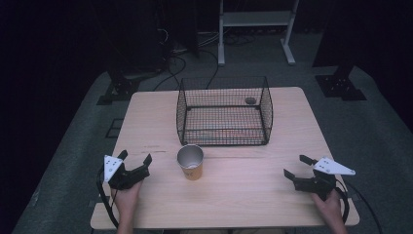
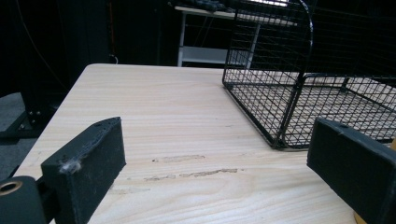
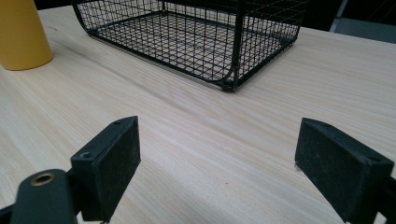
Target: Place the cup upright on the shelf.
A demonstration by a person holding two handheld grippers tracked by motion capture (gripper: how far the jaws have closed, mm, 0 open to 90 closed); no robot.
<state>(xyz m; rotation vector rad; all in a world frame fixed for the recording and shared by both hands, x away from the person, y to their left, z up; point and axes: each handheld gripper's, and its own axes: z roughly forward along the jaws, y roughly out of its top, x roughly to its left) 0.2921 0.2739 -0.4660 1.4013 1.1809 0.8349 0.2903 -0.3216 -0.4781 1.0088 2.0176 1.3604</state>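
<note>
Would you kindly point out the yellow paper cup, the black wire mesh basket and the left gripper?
Yellow paper cup (image 1: 192,170), high view, on its outer side wall.
Black wire mesh basket (image 1: 223,142), high view, on its near wall.
Left gripper (image 1: 135,157), high view, midway between its fingertips.

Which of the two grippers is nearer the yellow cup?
The left gripper. It sits just beside the yellow cup, while the right gripper is far off, across a wide stretch of bare table.
</note>
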